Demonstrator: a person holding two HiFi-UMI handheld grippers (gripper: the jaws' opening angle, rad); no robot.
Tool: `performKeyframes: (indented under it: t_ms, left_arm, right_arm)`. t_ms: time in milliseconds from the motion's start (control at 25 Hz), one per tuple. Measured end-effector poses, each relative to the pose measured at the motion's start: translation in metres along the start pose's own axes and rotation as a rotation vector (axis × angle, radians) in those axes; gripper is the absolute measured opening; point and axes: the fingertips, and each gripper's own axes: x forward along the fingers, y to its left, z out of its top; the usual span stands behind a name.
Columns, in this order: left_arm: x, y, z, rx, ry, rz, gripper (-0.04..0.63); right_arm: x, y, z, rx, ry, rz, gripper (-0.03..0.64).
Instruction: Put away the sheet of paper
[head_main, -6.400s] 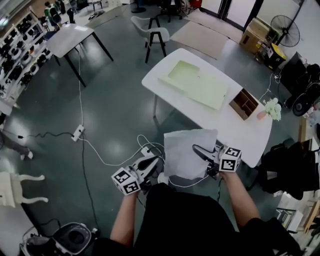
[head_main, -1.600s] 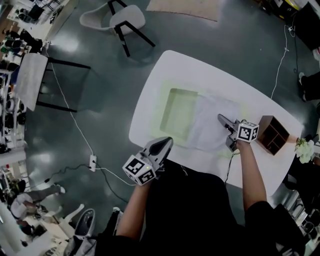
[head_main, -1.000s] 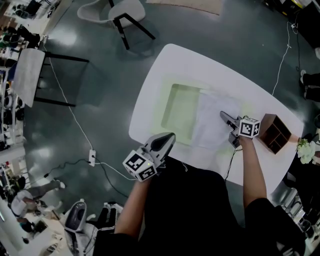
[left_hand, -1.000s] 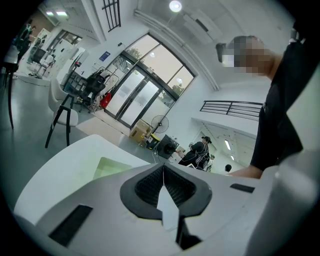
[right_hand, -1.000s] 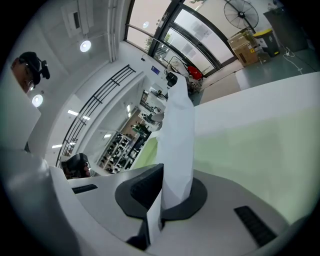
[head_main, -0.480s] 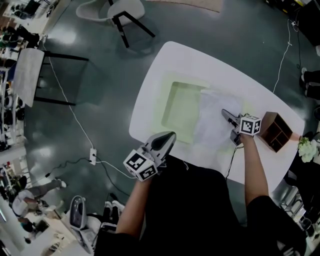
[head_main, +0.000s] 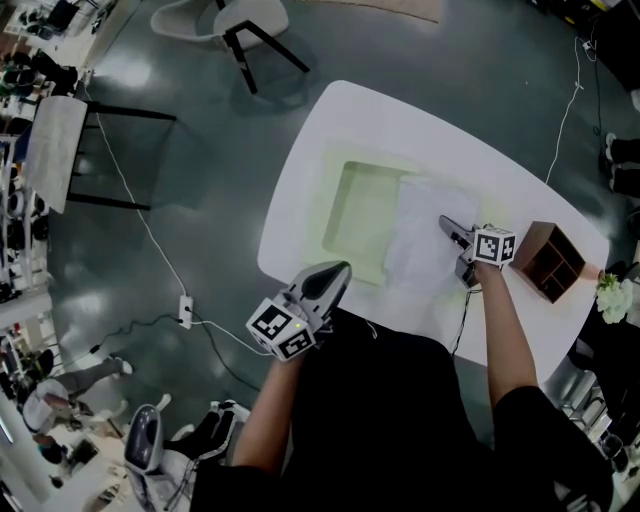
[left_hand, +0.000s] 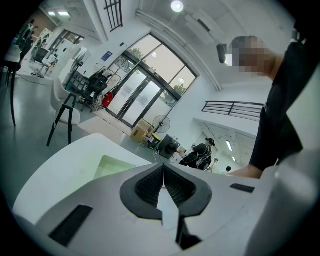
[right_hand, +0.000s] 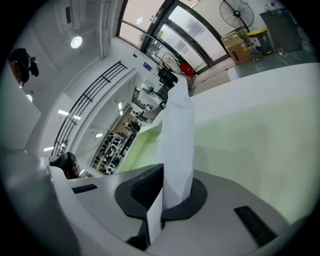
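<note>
The white table (head_main: 330, 130) spreads out ahead of and beneath the right gripper (head_main: 445, 222), while the left gripper (head_main: 338, 270) hangs just off its near edge, over the floor. Under the right gripper's tips lies a pale green folder (head_main: 360, 215), apparently opened flat. Its raised-looking half reaches away to that gripper's left, presumably laid open to receive the page.

The sheet of paper (head_main: 420, 225) drapes over the folder's half nearest the right gripper, extending ahead of the jaws and to their left. In the right gripper view it rises from between the pads as a curled white band, so the right jaws are clamped on its near edge. Pinching one edge lets the rest trail onto the green surface, which suits laying it down flat. I judge the step to be lowering the page onto the folder, with letting go yet to come.

A small wooden box (head_main: 540, 260) stands just to the right of the right gripper, clear of the paper.

The left gripper's jaws are pressed together on nothing, parked out of the way while one grip suffices.
</note>
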Motion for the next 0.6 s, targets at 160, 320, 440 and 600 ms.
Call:
performKeyframes:
  t_ms: [160,320,440,600]
  left_arm:
    - [-0.001,0.000,-0.002,-0.002,0.001,0.000,0.005]
    - [-0.006,0.003,-0.007,-0.020,0.002,0.008,0.005]
    - [-0.010,0.007,-0.008,-0.030,0.000,0.015,0.005]
    - [-0.013,0.011,-0.007,-0.034,-0.001,0.020,0.005]
  right_arm:
    - [0.006,0.004,0.010,0.028,-0.034,0.004,-0.002]
    - [0.014,0.006,0.009,0.050,-0.041,0.006,-0.002]
    - [0.024,0.011,0.009,0.059,-0.039,0.014,-0.002]
    - [0.037,0.017,0.009,0.072,-0.038,0.021,-0.002]
